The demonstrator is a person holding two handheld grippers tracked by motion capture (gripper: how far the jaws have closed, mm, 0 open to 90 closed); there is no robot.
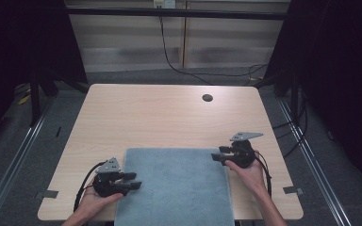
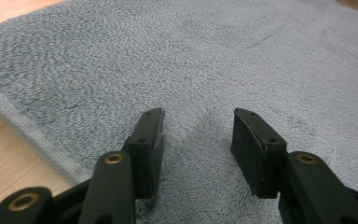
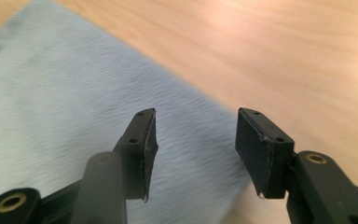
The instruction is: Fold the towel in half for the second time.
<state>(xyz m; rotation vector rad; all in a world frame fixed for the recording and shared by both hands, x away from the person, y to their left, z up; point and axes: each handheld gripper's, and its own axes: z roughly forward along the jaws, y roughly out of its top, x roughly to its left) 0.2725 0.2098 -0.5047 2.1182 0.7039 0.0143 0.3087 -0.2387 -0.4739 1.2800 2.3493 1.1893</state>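
A grey-blue towel (image 1: 176,186) lies flat on the wooden surface (image 1: 160,117), at its near edge and about midway across, its near end reaching the surface's front edge. The left gripper (image 1: 133,183) sits at the towel's left edge, held in the left hand (image 1: 96,200), its jaws pointing right over the cloth. In the left gripper view its jaws stand apart with bare towel (image 2: 191,70) between them, nothing pinched, and the towel's hemmed edge runs across at the left beside bare wood. The right gripper (image 1: 217,157) is at the towel's far right corner, held in the right hand (image 1: 247,172), jaws pointing left. In the right gripper view its jaws are wide and empty above the towel's edge (image 3: 74,116), with wood (image 3: 284,56) beyond; that view is blurred.
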